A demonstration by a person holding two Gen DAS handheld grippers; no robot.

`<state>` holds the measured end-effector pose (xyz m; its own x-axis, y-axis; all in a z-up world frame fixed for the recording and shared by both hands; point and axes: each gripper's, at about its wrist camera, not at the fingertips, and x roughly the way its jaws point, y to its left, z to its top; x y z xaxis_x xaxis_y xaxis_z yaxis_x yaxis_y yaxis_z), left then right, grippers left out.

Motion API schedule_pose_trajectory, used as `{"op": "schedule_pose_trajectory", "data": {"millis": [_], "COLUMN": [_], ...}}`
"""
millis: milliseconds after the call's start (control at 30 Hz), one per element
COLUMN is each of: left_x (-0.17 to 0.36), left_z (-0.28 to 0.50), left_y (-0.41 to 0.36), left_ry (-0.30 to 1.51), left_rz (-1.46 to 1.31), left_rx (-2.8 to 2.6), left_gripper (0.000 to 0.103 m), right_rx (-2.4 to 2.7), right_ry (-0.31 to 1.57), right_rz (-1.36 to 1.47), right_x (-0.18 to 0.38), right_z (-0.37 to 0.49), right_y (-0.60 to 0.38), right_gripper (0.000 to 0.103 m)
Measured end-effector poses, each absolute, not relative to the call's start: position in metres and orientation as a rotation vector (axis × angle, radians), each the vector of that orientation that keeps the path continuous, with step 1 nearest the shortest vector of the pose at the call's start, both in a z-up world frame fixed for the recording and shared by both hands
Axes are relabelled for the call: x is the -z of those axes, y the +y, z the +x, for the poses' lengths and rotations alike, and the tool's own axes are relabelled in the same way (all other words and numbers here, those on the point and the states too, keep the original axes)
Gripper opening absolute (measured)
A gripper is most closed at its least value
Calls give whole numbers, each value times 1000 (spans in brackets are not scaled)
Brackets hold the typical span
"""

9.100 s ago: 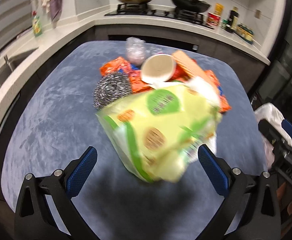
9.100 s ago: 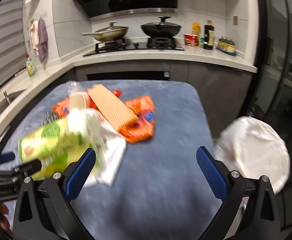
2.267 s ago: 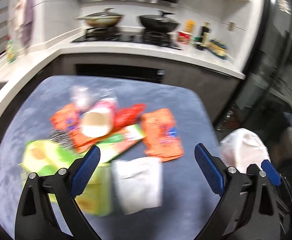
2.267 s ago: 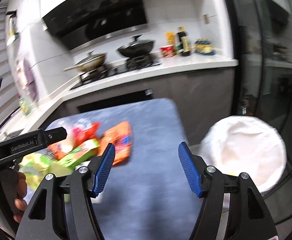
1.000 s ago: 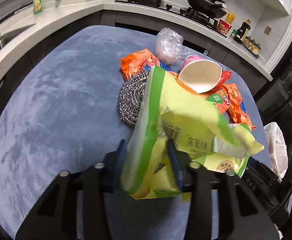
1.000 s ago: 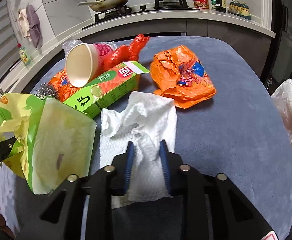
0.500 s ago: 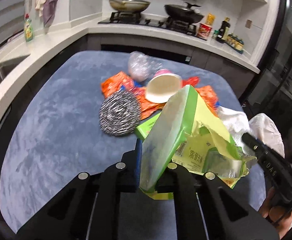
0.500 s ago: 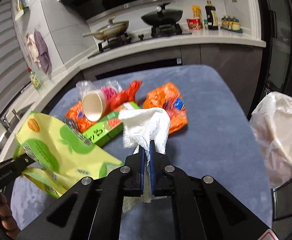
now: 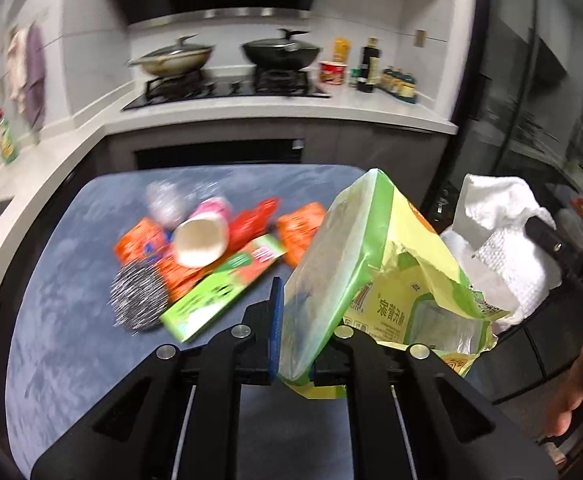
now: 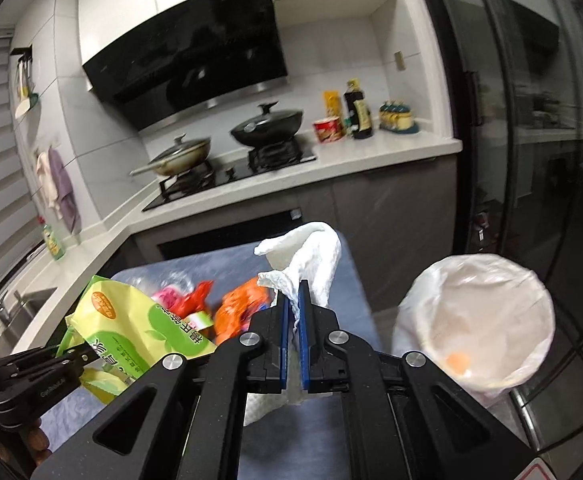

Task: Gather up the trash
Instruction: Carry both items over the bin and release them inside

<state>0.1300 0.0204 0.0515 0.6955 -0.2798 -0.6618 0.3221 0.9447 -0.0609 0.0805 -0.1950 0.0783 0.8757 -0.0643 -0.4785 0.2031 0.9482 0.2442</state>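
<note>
Kitchen: blue-grey table (image 9: 71,280) in front of a stove counter, with trash heaped near its middle
Bin: white-lined trash bin (image 10: 487,320) stands off the table's right edge, mouth open and facing up, something small and orange at its bottom
Left gripper (image 9: 295,328): pressed tight on the lower edge of a torn yellow-green snack bag (image 9: 371,264), which stands up from the fingers, lifted off the table
Right gripper (image 10: 294,344): pinching a crumpled white paper towel (image 10: 311,256), clear of the table and just left of the bin's mouth
Left on the table: steel scourer (image 9: 139,296), green box (image 9: 219,292), paper cup (image 9: 201,240) on its side, orange wrappers (image 9: 299,228), clear plastic wad, all blurred
Step in hand: judged as carrying both pieces over to the bin
Doing it well: bring each piece fully above the mouth before letting go; the towel is closest, so it likely goes first
Bag: broad and light, so lower it into the mouth rather than dropping it from height
Risk: the liner looks loose, and a brushing finger could drag it inward
Progress: early, since most of the heap is still on the table
</note>
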Motion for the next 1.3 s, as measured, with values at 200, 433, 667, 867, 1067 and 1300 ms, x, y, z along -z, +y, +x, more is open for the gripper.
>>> {"op": "schedule_pose_trajectory", "data": {"millis": [200,433,667,867,1067,1300], "left_x": [-58,-56,-39,-20,-5,11], "left_z": [138,149,159,164,174,187], "left_y": [-48,-138,-218,-263,-290,-298], "left_ry": [708,684,691,707,744,778], "left_rz": [92,156,230,288,309,316], "left_rx": [447,534,614,646,657,661], "left_gripper": [9,9,9,9,11,39], "right_rx": [252,385,472,513,542,549], "right_ry": [435,432,476,529,565,607], "right_rz": [290,297,318,355,348,376], "right_x": [-90,-81,-54,-22,-2,16], "right_z": [60,46,52,59,70,81], "right_y": [-248,-312,-360,-391,-408,-421], "right_gripper": [5,5,5,5,5,11]}}
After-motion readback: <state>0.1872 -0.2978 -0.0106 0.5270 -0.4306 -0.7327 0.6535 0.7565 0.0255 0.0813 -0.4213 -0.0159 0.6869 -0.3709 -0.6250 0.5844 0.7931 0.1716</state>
